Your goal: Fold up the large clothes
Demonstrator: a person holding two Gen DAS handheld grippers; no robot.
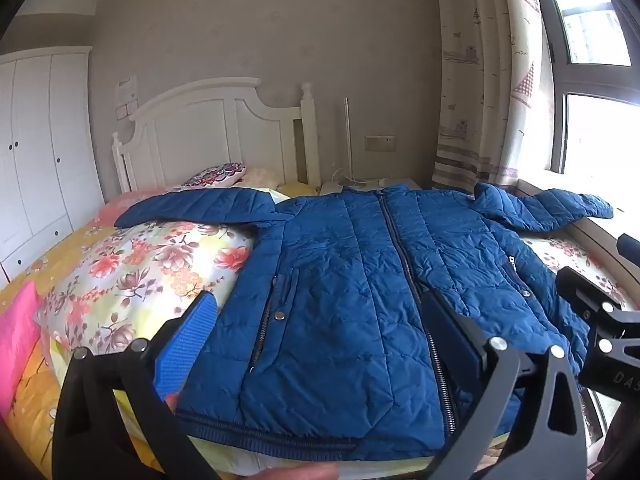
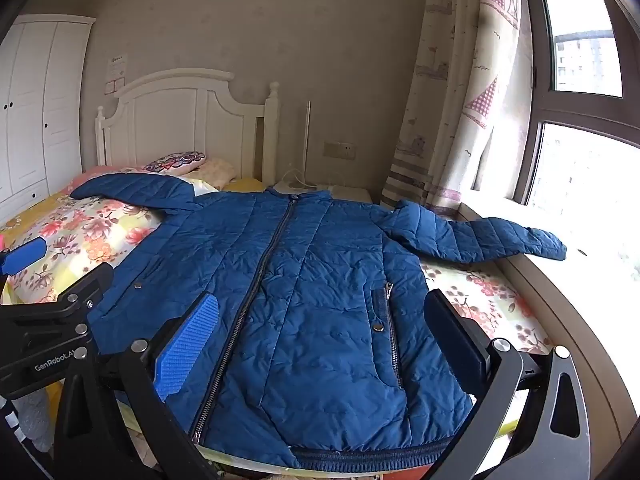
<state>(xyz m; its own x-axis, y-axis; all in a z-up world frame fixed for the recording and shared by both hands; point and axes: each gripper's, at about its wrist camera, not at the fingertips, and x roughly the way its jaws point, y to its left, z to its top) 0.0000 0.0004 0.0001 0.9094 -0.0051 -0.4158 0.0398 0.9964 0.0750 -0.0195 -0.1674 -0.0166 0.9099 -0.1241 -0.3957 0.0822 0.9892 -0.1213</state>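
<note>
A blue quilted jacket (image 1: 352,280) lies flat, front up and zipped, on the bed, with both sleeves spread out to the sides; it also shows in the right wrist view (image 2: 312,300). Its hem faces me. My left gripper (image 1: 320,308) is open and empty, held above the jacket's lower left half. My right gripper (image 2: 324,316) is open and empty, above the jacket's lower right half. The right gripper's body shows at the right edge of the left wrist view (image 1: 600,320). The left gripper's body shows at the left of the right wrist view (image 2: 52,332).
The bed has a floral quilt (image 1: 152,264) and pillows (image 1: 218,172) by a white headboard (image 1: 208,128). A white wardrobe (image 1: 36,152) stands at the left. A window sill (image 2: 600,240) and curtain (image 2: 452,112) are at the right; the jacket's right sleeve (image 2: 500,240) rests on the sill.
</note>
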